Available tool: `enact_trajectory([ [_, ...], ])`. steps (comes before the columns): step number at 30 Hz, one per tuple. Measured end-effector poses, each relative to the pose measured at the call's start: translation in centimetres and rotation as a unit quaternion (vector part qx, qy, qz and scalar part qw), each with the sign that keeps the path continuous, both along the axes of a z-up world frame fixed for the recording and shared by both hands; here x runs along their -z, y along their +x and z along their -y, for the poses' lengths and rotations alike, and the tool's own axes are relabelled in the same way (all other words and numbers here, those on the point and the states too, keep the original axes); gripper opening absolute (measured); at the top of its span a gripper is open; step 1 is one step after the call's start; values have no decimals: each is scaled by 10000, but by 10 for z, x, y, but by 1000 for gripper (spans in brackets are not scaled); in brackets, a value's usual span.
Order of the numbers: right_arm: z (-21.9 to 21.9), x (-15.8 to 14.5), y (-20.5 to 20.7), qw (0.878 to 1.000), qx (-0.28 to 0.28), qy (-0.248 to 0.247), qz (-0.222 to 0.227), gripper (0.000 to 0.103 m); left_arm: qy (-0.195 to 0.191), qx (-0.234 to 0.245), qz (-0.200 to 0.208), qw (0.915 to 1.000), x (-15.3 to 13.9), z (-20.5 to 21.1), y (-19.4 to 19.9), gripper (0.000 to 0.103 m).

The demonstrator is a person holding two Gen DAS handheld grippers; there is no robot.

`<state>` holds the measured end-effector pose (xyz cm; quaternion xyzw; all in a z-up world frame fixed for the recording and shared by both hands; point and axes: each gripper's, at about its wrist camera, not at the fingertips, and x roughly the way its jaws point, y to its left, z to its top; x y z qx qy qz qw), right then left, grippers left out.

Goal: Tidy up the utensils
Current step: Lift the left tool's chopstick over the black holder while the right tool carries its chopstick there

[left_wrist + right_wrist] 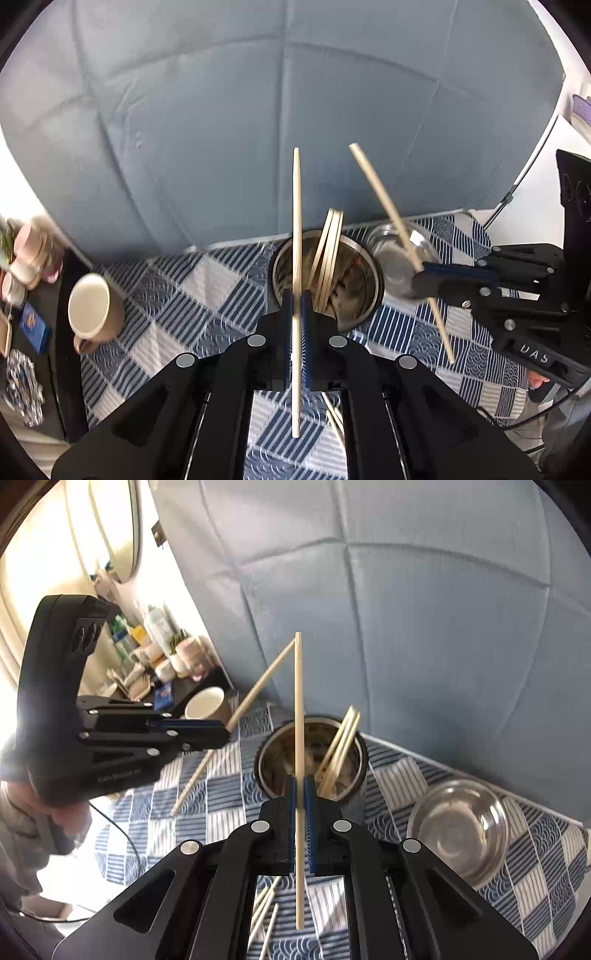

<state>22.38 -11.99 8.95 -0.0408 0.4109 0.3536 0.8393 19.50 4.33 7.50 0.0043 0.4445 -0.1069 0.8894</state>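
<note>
two tongs (pixel 296 314) (pixel 302 797), each gripping one chopstick (pixel 296 229) (pixel 298 709).

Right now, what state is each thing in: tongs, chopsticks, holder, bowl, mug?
Left tongs: shut on a chopstick, held upright.
Right tongs: shut on a second chopstick.
Steel holder: upright, several chopsticks leaning inside.
Glass bowl: upright, empty.
Mug: tipped toward the camera in the left view, looks empty.
Loose chopsticks: lying on the checked cloth.
</note>
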Motion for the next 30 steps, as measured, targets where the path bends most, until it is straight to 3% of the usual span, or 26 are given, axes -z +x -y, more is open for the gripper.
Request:
enact_trajectory([
  [4, -3, -3, 15, 9997, 13, 208, 147, 5, -142, -41, 246, 9996, -4, 0, 12, 5],
  [8, 1, -5, 29, 9967, 68, 708, 394, 5, -341, -7, 872, 9956, -9, 0, 14, 5],
  [12, 5, -3, 40, 9906, 102, 1254, 540, 5, -759, 105, 1596, 9842, -14, -1, 10, 5],
  [17, 0, 3, 52, 9899, 144, 1292, 565, 5, -880, 97, 2018, 9754, -4, 2, 15, 5],
  [24, 2, 19, 65, 9840, 442, 1617, 599, 5, -1038, 29, 2204, 9699, 22, -1, 20, 5],
  [30, -9, 35, 69, 9876, 377, 1401, 591, 5, -1167, 44, 2052, 9717, 42, -6, 20, 5],
])
